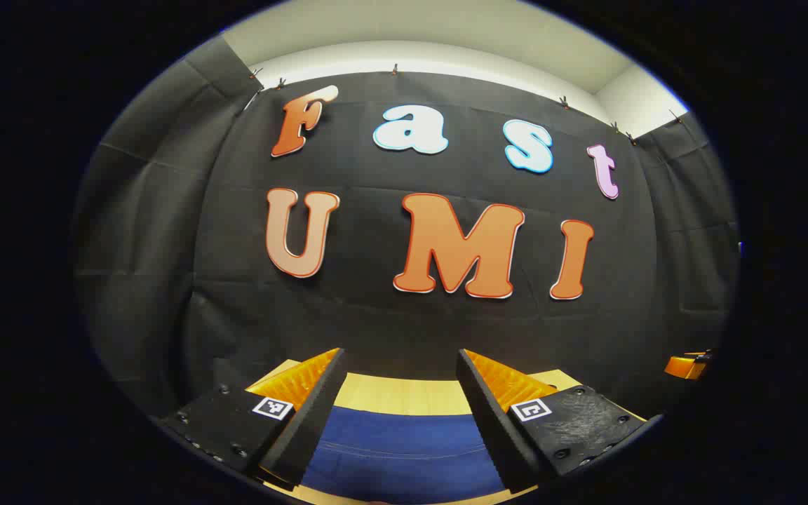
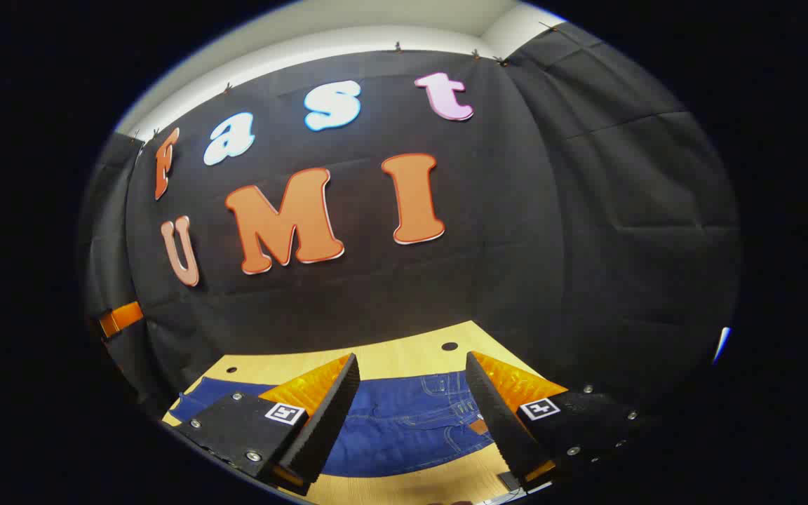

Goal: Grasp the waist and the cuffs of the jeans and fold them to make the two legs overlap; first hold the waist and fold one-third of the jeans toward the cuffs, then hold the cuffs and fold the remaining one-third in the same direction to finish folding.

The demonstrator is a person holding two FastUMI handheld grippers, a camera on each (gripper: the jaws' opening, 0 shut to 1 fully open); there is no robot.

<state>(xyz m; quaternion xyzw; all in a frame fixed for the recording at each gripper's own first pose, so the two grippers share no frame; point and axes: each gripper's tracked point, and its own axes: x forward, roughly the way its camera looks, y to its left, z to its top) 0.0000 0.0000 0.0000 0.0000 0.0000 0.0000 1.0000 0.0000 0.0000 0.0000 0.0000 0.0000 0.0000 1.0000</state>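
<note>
Your 2 grippers, left gripper [image 1: 400, 414] and right gripper [image 2: 411, 414], hover with fingers spread above the jeans [image 2: 404, 421] lying flat on the wooden table [image 2: 404, 358]; expect soft, heavy denim, so pinch waistband and cuff edges.

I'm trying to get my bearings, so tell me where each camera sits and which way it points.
Left gripper view: rides on the left tool, facing the booth wall over the jeans on the wooden table; its own two fingers show, open.
Right gripper view: rides on the right tool, aimed at the wall above the jeans' pocket end; its own open fingers show.
Shared: jeans, table, wall.
</note>
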